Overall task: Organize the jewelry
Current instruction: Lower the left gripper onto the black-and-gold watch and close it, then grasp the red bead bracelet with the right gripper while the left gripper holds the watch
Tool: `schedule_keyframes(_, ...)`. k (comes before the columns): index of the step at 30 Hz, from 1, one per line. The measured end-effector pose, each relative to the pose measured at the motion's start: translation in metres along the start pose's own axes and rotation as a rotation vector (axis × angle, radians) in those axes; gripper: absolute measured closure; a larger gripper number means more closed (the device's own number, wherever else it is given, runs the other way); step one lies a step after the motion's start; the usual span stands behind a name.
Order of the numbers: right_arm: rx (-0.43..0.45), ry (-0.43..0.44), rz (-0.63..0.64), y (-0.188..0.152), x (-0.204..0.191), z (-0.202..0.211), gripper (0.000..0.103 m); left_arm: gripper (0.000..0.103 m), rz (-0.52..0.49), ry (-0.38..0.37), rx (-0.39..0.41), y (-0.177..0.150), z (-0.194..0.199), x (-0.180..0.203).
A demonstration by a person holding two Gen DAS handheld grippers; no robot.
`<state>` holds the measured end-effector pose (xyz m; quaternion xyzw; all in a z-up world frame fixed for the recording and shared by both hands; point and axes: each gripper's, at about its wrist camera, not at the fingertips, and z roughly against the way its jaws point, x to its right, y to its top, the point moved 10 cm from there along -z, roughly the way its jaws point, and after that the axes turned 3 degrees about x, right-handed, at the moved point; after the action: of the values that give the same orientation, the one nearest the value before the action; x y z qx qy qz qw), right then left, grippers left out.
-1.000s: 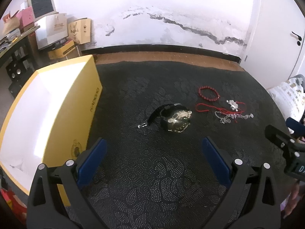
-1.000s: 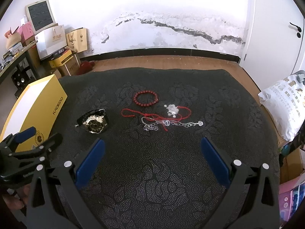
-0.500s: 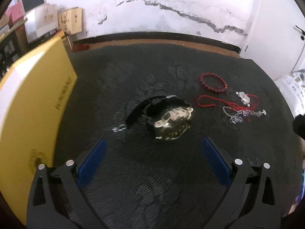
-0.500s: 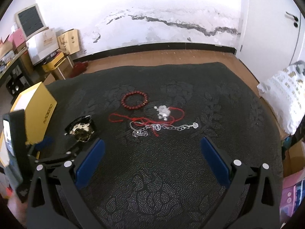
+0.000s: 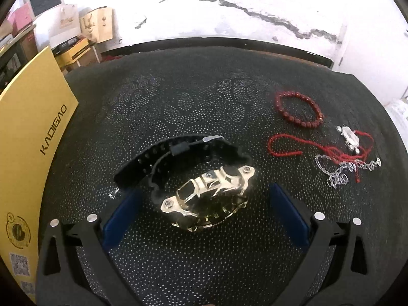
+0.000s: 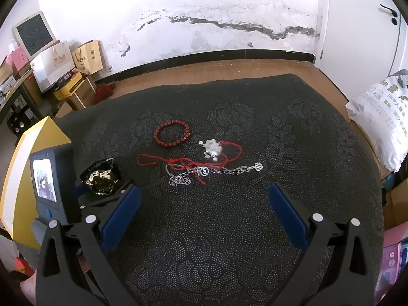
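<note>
**Watch between your left fingers**

Watch (image 5: 204, 191), gold-faced with a black strap, lies on the dark patterned mat (image 5: 204, 89), and your left gripper (image 5: 204, 211) brackets it with fingers (image 5: 122, 214) spread wide, neither pad touching it. The yellow box (image 5: 30, 137) stands to its left. Your right gripper (image 6: 204, 209) is likewise spread over bare mat, near the silver chain (image 6: 211, 172), red cord (image 6: 178, 162) and red bead bracelet (image 6: 172, 134).
</note>
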<state>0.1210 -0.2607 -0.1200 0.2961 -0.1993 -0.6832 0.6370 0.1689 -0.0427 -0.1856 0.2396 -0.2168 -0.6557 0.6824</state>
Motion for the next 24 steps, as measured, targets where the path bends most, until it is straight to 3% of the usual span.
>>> schedule_keyframes(6, 0.005, -0.016, -0.008, 0.0, 0.008, 0.001, 0.006, 0.006, -0.001, -0.002, -0.022, 0.003, -0.003, 0.001)
schedule_keyframes(7, 0.004, -0.021, -0.012, -0.001, 0.011, 0.001, 0.006, 0.01, -0.002, 0.003, -0.022, 0.003, -0.002, 0.0)
schedule_keyframes(9, 0.001, -0.028, -0.015, -0.001, 0.015, 0.0, 0.006, 0.035, 0.005, 0.024, 0.0, 0.006, 0.003, -0.003)
schedule_keyframes(10, 0.001, -0.033, -0.014, -0.002, 0.016, 0.0, 0.006, 0.041, -0.008, 0.025, -0.003, 0.007, 0.005, -0.002)
schedule_keyframes(18, -0.013, -0.046, 0.012, -0.009, 0.039, -0.009, 0.006, 0.042, 0.056, 0.009, -0.082, 0.004, 0.016, -0.02)
schedule_keyframes(24, -0.076, -0.032, 0.009, -0.019, 0.057, -0.023, 0.006, 0.042, 0.035, -0.033, -0.053, 0.019, 0.046, -0.025)
